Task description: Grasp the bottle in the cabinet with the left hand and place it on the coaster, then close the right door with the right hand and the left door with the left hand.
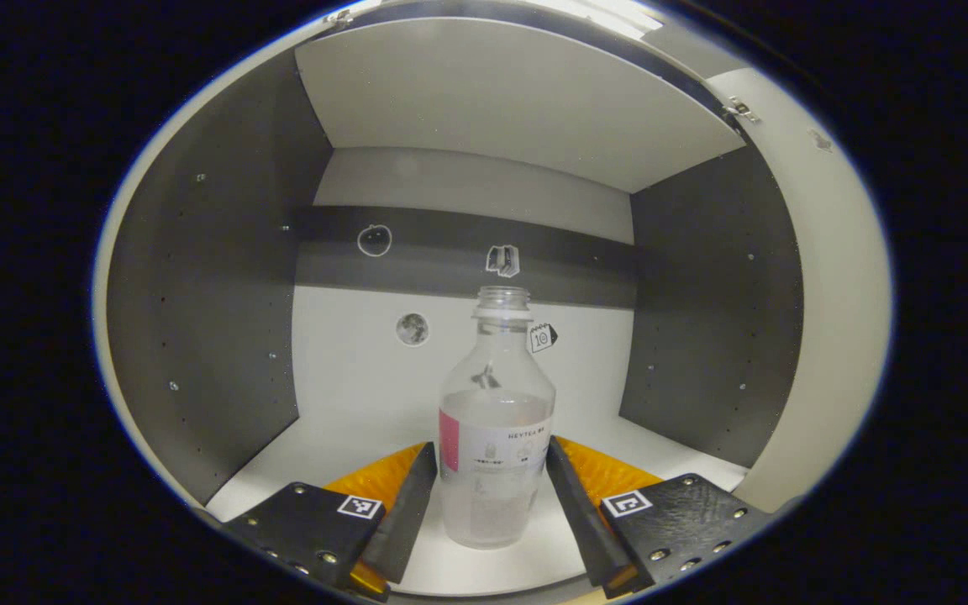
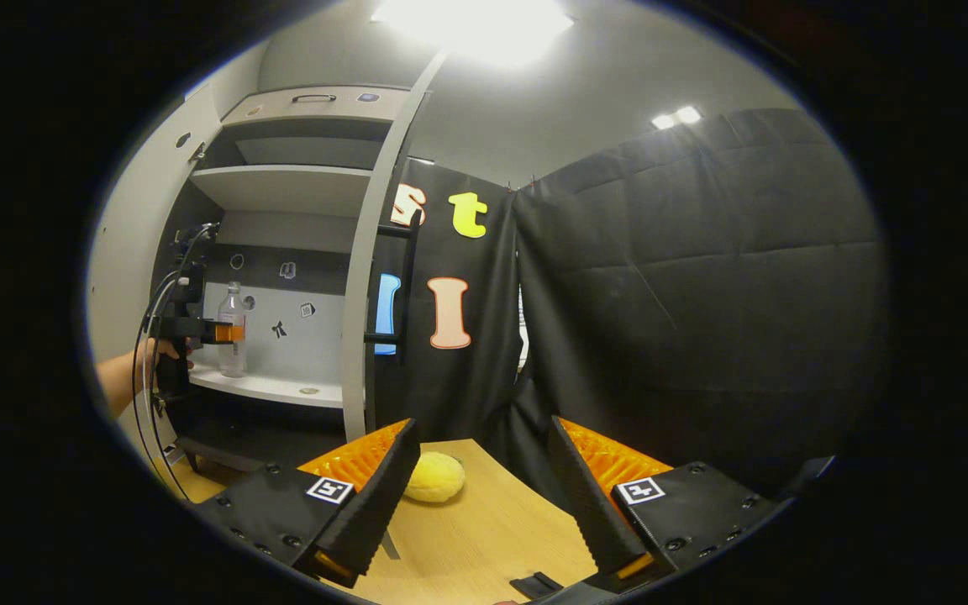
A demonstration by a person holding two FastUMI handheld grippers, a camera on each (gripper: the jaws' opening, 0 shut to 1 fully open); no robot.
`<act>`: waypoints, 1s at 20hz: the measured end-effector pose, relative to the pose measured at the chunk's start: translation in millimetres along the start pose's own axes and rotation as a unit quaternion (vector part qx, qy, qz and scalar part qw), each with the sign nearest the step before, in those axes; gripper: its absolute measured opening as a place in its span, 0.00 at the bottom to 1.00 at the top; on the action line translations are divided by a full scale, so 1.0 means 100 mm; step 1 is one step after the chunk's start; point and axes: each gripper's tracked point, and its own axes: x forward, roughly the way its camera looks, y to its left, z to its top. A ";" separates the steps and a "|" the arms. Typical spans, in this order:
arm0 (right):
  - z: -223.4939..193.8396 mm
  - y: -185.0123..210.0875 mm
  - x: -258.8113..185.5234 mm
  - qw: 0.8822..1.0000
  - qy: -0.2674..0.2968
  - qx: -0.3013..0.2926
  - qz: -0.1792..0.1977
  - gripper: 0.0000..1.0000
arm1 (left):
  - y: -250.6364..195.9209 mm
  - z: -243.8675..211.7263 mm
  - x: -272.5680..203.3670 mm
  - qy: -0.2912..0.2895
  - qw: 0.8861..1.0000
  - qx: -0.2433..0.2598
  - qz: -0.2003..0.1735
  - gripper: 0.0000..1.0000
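A clear, capless bottle (image 1: 497, 437) with a white and pink label stands upright on the white cabinet shelf (image 1: 341, 420). My left gripper (image 1: 491, 443) reaches into the cabinet, and its two fingers press on the bottle's sides at label height. In the right gripper view the same bottle (image 2: 233, 313) stands on the shelf with the left gripper (image 2: 223, 334) and a hand around it. A small flat disc (image 2: 309, 391), seemingly the coaster, lies on the shelf further right. My right gripper (image 2: 481, 426) hangs open over a wooden table (image 2: 484, 529), holding nothing.
Both cabinet doors stand open: the right door (image 2: 358, 336) seen edge-on, the left door (image 2: 118, 269) beside the hand. An upper shelf (image 1: 518, 101) roofs the compartment. A yellow soft object (image 2: 435, 477) lies on the table. Black cloth wall (image 2: 702, 294) is behind.
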 end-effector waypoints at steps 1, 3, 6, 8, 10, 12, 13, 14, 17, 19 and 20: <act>0.01 0.00 -0.01 1.000 0.000 -0.002 0.001 0.98 | 0.00 0.02 -0.02 -0.001 1.000 -0.002 0.002 0.76; 0.03 -0.01 -0.05 1.000 -0.003 -0.004 0.006 0.98 | 0.03 0.04 -0.09 -0.004 1.000 -0.010 0.006 0.81; 0.04 -0.02 -0.09 1.000 -0.007 -0.008 0.016 0.98 | 0.04 0.15 -0.28 -0.020 1.000 -0.014 0.010 0.74; 0.05 -0.03 -0.13 1.000 -0.007 -0.007 0.026 0.98 | 0.01 0.19 -0.46 -0.026 1.000 -0.009 0.009 0.74; 0.05 -0.04 -0.18 0.999 -0.008 -0.004 0.036 0.98 | -0.03 0.23 -0.64 -0.034 0.999 -0.004 0.006 0.74; 0.06 -0.05 -0.22 0.999 -0.010 -0.001 0.046 0.97 | -0.06 0.22 -0.86 -0.041 0.999 -0.001 0.007 0.74; 0.07 -0.05 -0.24 0.999 -0.011 0.000 0.050 0.98 | -0.08 0.21 -0.97 -0.044 0.999 0.000 0.007 0.74; 0.08 -0.06 -0.27 0.998 -0.014 0.001 0.055 0.98 | -0.11 0.19 -1.06 -0.047 0.999 0.000 0.006 0.74; 0.05 -0.10 -0.34 0.998 -0.013 0.003 0.068 0.98 | -0.17 0.11 -1.33 -0.051 0.999 0.007 0.009 0.74; 0.01 -0.13 -0.39 0.997 -0.009 0.008 0.078 0.98 | -0.21 0.04 -1.51 -0.050 0.999 0.008 0.011 0.74; 0.01 -0.14 -0.41 0.997 -0.008 0.011 0.082 0.97 | -0.25 0.02 -1.61 -0.051 0.999 0.005 0.008 0.74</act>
